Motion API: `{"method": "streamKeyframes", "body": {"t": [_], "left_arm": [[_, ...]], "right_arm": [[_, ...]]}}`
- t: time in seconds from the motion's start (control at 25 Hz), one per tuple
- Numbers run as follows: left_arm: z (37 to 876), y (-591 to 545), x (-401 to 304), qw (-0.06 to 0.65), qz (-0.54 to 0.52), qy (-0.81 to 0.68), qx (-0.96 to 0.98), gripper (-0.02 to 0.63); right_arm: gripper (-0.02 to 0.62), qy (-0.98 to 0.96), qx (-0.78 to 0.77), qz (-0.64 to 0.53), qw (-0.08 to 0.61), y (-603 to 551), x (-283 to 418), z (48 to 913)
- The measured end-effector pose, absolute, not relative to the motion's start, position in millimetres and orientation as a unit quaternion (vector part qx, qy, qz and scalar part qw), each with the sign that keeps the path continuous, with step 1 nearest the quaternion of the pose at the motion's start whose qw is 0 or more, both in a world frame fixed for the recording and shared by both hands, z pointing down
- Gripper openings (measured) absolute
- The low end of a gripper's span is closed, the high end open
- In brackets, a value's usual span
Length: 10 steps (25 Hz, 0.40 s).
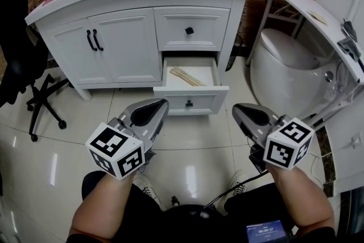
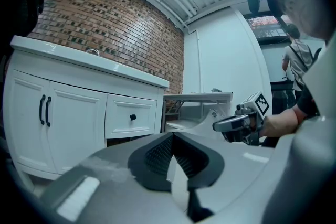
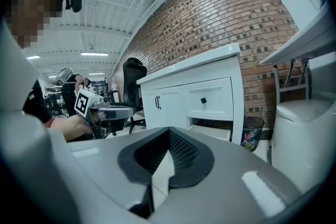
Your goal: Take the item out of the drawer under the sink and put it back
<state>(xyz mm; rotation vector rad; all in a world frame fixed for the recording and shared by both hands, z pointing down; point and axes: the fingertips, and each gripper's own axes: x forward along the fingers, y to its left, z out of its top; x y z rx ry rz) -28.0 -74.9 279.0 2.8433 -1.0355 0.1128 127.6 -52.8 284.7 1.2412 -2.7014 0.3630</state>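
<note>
Wooden sticks (image 1: 186, 76) are seen flat in the open drawer (image 1: 191, 101), before which the left gripper (image 1: 161, 104) and right gripper (image 1: 236, 110) are held closed and empty; being thin, they could be only partly caught and dropped.

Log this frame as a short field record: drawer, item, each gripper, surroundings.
lower drawer: pulled open, under the sink
upper drawer: shut
item: pale wooden pieces lying inside the lower drawer, untouched
left gripper: jaws together, empty, held short of the drawer front
right gripper: jaws together, empty, held short of the drawer front
surroundings: white cabinet on a tiled floor, toilet to its right, office chair to its left
</note>
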Motion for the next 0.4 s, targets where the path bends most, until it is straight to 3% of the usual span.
{"method": "streamKeyframes", "body": {"t": [0.4], "left_arm": [[278.4, -73.2, -27.7, 0.055, 0.038, -0.340, 0.938, 0.006]], "right_arm": [[0.006, -0.900, 0.413, 0.120, 0.074, -51.8, 127.4, 284.3]]}}
